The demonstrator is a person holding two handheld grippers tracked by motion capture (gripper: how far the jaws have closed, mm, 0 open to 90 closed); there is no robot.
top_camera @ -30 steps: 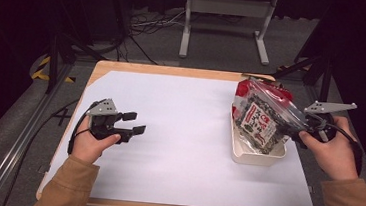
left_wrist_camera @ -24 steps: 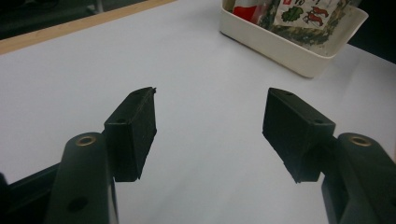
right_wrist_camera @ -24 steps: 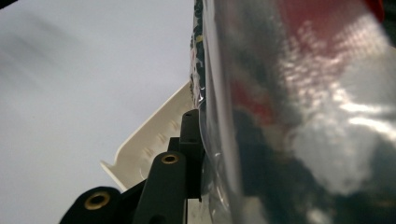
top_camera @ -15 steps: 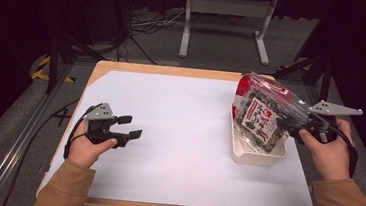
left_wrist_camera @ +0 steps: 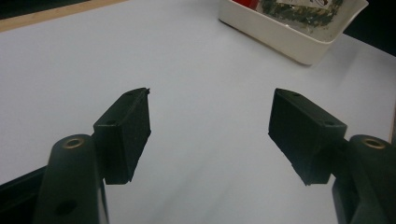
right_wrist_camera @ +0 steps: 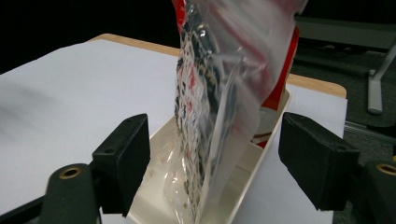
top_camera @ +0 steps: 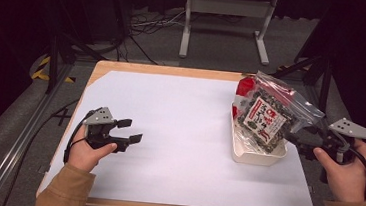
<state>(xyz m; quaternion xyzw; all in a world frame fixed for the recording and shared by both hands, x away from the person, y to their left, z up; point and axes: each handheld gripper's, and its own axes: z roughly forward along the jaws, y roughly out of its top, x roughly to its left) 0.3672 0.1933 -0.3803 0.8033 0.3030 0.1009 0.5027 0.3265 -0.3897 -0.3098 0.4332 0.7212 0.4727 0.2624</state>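
A clear zip bag [top_camera: 265, 117] of dark seaweed snack with a red-and-white label stands tilted in a white tray [top_camera: 256, 157] at the table's right. My right gripper [top_camera: 295, 143] sits just right of the tray; its jaws have just been opening. In the right gripper view the bag [right_wrist_camera: 219, 93] rises between the spread pads of the right gripper [right_wrist_camera: 215, 149], touching neither. My left gripper [top_camera: 129, 131] hovers low over the white table at the left. Its jaws have been opening a little and, as seen at the left gripper [left_wrist_camera: 210, 126], nothing lies between them.
A red package [top_camera: 244, 86] stands in the tray behind the bag. The tray [left_wrist_camera: 285, 39] lies far across the white sheet from the left gripper. The wooden table edge [top_camera: 173, 71] runs along the back, with a metal stand [top_camera: 226, 21] on the floor beyond.
The right gripper's jaws have spread wide and let go of the bag, and the hand has drawn back to the right. The bag stays leaning in the tray. The left hand has barely moved.
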